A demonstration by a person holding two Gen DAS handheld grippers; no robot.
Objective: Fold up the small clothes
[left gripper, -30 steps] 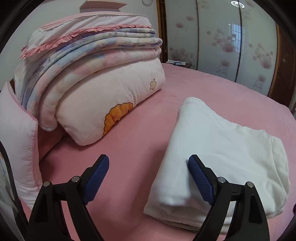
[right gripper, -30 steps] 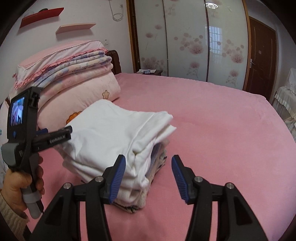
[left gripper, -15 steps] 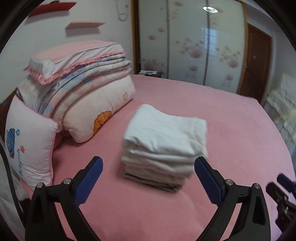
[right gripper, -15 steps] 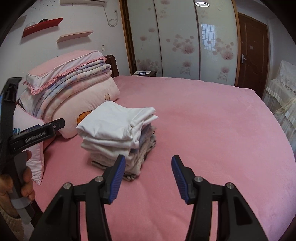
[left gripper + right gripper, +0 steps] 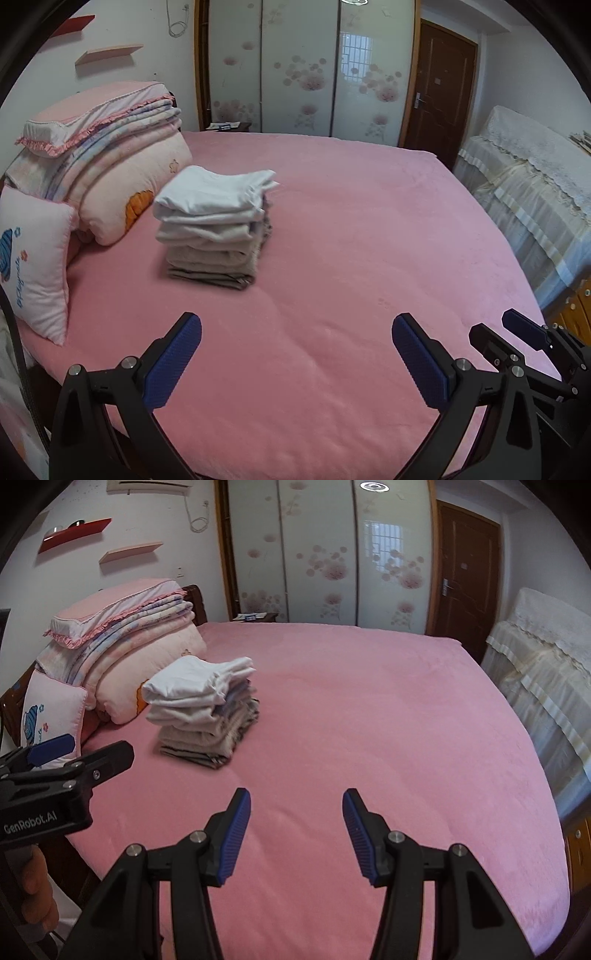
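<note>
— Both wrist views now show more of the room than a second ago: the cameras have drawn back from the stack of folded clothes (image 5: 216, 225), which then filled the foreground.

— And in the left wrist view?

— One stack stands on the pink bed (image 5: 351, 258), just beside the pile of bedding (image 5: 110, 155) and well apart from the left tongs (image 5: 295, 365). The jaws are opening, already very wide, with nothing between them. At the right edge the right tongs (image 5: 517, 334) appear. About six folded layers can be counted, white on top and beige below; the exact number is hard to tell.

— How would the clothes handle?

— They look light, soft and limp, not fragile. One piece is probably best pinched at a folded edge or corner, one layer only. The stack could slide if pushed.

— And the right wrist view?

— The same single stack (image 5: 201, 710) sits on the bed (image 5: 369, 720). The right tongs (image 5: 295, 836) are about half open and empty. At the left edge the left tongs (image 5: 70, 753) show, and one small cushion (image 5: 51, 716) leans by the bedding.
</note>
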